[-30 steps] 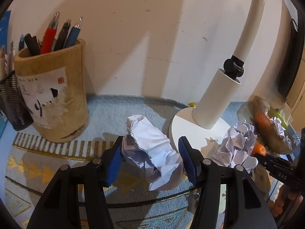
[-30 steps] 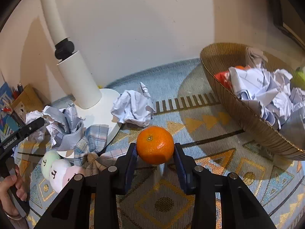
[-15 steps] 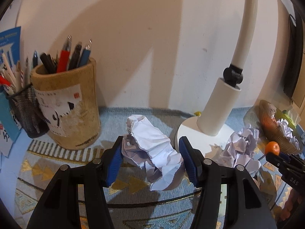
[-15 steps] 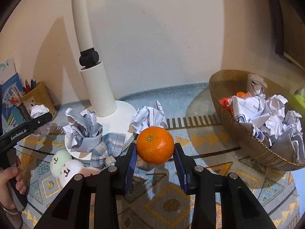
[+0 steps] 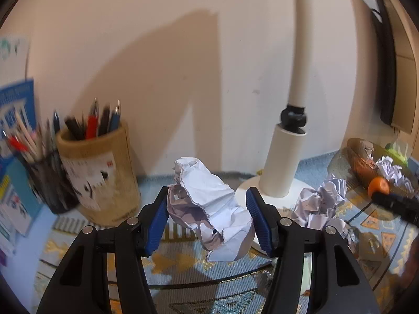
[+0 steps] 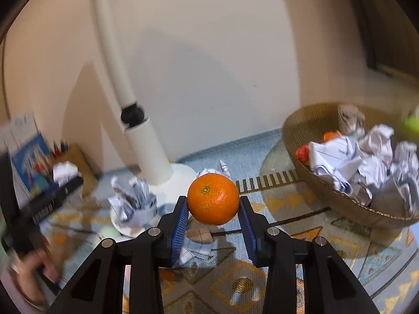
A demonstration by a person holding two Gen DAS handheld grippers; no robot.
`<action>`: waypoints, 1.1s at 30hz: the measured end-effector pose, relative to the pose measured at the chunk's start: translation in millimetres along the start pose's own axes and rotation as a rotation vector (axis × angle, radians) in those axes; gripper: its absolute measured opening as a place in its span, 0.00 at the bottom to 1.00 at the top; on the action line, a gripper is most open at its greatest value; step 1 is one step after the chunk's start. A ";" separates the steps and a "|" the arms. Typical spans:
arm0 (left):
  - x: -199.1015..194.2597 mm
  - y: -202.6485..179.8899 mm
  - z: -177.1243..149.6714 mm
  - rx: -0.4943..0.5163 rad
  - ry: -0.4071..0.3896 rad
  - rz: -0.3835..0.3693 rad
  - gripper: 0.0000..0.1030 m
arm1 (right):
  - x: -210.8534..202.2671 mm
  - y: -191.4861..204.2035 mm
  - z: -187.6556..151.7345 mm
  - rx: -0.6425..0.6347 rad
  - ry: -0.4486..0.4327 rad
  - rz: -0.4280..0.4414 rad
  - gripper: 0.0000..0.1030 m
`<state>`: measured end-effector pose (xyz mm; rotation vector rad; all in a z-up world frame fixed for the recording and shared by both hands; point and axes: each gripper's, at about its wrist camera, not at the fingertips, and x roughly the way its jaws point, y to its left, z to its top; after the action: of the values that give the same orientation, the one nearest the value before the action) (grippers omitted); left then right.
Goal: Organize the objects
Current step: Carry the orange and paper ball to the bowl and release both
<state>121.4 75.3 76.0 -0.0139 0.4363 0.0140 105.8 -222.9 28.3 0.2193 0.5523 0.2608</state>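
Observation:
My left gripper is shut on a crumpled white paper ball, held above the patterned mat. Between the blue pads of my right gripper sits an orange, gripped and lifted off the mat. The same orange and the right gripper's black tip show at the far right of the left wrist view. A woven basket at the right holds several crumpled papers and something orange-red. More paper balls lie by the lamp base.
A white lamp stands on a round base against the wall. A cork pen cup and a black mesh cup stand at the left. A checked cloth lies on the mat. A hand holds the left gripper.
Both grippers have risen away from the mat with their loads still held. The views show more wall, and the lamp and basket sit lower and farther off.

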 end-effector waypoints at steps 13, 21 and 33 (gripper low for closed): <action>-1.3 -154.5 111.6 0.169 -0.113 -0.244 0.56 | -61.2 -103.3 94.5 0.155 -0.127 -0.053 0.37; 64.2 -274.1 131.8 0.189 0.048 -0.468 0.56 | -66.7 -174.0 108.7 0.248 -0.065 -0.172 0.37; 110.7 -277.6 110.9 0.130 0.268 -0.471 1.00 | -69.8 -216.7 104.5 0.400 -0.019 -0.210 1.00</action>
<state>273.1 -199.2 132.6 0.0101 0.6928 -0.4845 145.2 -462.6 89.7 0.5471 0.6010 -0.0588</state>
